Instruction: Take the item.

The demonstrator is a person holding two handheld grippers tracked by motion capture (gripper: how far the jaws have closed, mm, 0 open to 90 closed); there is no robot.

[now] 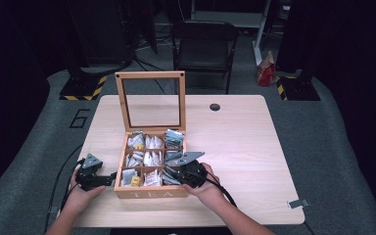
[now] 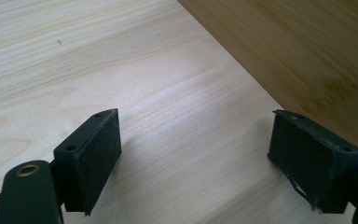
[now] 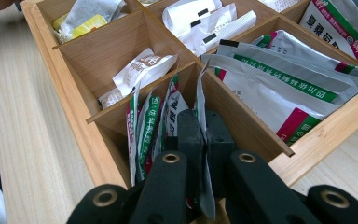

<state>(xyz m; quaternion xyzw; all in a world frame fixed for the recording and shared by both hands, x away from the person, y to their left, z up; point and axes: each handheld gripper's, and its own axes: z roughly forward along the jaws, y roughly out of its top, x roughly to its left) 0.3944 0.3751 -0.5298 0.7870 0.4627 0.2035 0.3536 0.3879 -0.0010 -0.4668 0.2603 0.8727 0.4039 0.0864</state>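
Observation:
A wooden tea box [image 1: 149, 193] marked TEA stands mid-table with its glass lid [image 1: 151, 100] upright. Its compartments hold several tea sachets. My right gripper [image 1: 172, 174] reaches into the front right compartment. In the right gripper view, the right gripper [image 3: 200, 133] is shut on the edge of a silver sachet [image 3: 200, 95] that stands upright among green and red sachets [image 3: 145, 126]. My left gripper [image 1: 108, 178] rests low on the table just left of the box. In the left gripper view, the left gripper [image 2: 196, 133] is open with bare wood between its jaws, the box wall [image 2: 307, 51] beside it.
A black chair [image 1: 204, 49] stands behind the table's far edge. A round cable hole [image 1: 215, 106] sits near the table's back edge. A small metal clip [image 1: 297, 203] lies at the front right corner. Larger silver sachets [image 3: 279, 79] fill the neighbouring compartment.

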